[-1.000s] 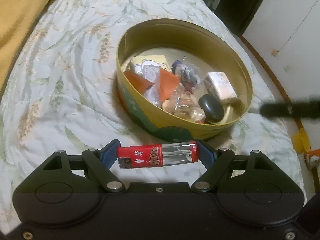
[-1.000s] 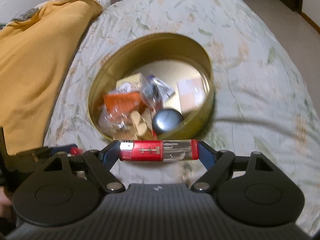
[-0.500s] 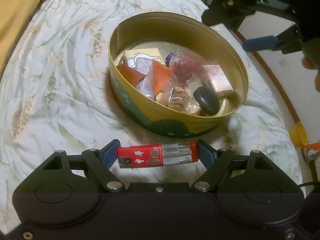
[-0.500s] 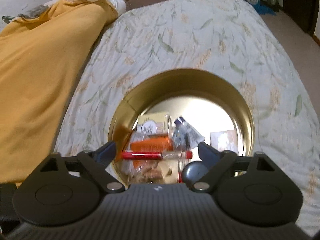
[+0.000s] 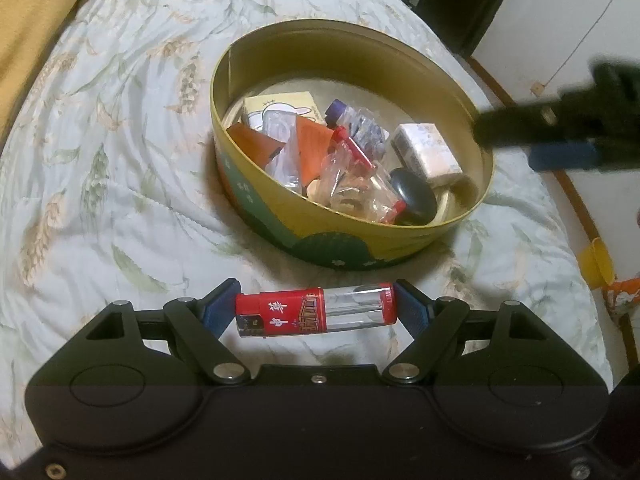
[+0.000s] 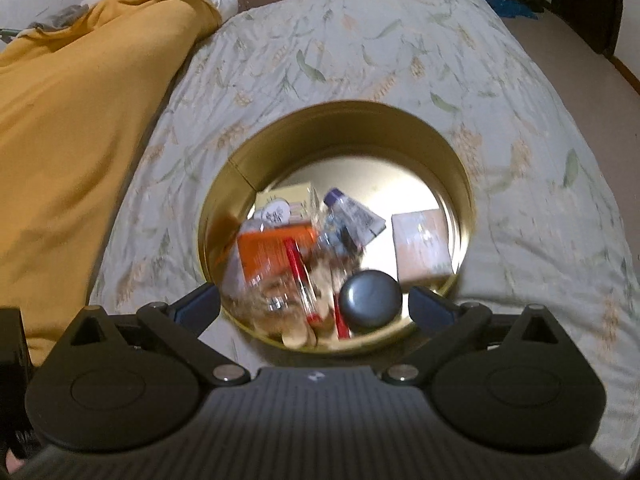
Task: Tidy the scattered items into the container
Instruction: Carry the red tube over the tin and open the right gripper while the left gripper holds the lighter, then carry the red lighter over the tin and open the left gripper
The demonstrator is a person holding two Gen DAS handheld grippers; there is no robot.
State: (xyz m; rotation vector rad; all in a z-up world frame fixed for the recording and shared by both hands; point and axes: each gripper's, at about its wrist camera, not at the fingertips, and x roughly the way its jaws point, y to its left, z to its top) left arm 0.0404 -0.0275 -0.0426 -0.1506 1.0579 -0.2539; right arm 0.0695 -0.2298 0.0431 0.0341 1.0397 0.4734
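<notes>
Left wrist view: the left gripper (image 5: 316, 312) is clamping a red lighter (image 5: 316, 311) crosswise between its blue pads, hovering over the floral bedspread (image 5: 100, 184) just near of the round gold tin (image 5: 320, 236). The right gripper (image 5: 560, 144) is showing blurred at the tin's right rim. In the right wrist view, the right gripper (image 6: 316, 304) is hanging above the tin's (image 6: 452, 160) near edge, its jaws opening wide with nothing between them. A second red lighter (image 6: 300, 276) is lying inside the tin among an orange packet (image 6: 264, 252), a dark round case (image 6: 370, 298) and a pale box (image 6: 422, 246).
</notes>
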